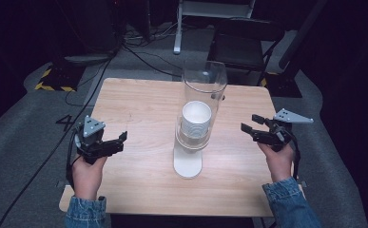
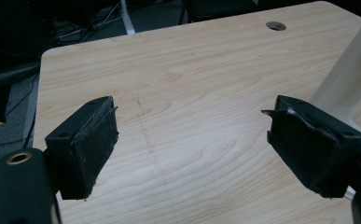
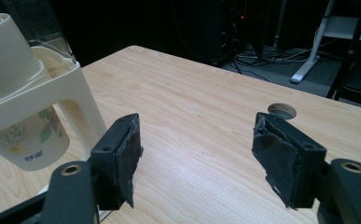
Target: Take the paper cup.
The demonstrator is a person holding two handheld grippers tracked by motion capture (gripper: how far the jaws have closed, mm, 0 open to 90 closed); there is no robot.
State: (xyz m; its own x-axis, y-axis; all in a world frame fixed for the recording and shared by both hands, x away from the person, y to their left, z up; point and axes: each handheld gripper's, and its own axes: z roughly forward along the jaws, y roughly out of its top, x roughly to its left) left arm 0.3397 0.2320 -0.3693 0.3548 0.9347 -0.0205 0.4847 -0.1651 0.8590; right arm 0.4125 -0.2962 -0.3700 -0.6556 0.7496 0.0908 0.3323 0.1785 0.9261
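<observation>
Both pairs of jaws stand wide apart and hold nothing. The left gripper hovers over bare wood at the left of the table; the right gripper hovers at the right, its jaws turned toward the centre. Between them, well apart from each, stands the cup dispenser — a cream base and post carrying a clear tube with a stack of paper cups inside. In the right gripper view the lowest cup hangs below the cream collar, free to be drawn downward.

Judged from this layout, the step in hand is the approach to that cup. It is best done by bringing one gripper in low and level, closing lightly on the cup wall below the collar — a hard squeeze would crush the paper — and pulling straight down, while the other gripper steadies the post so the tall, light stand does not tip.

Writing: the hanging cup bears a leaf-and-flower print and one small line of dark text, too small to read. A "4" is marked on the floor left of the table.
</observation>
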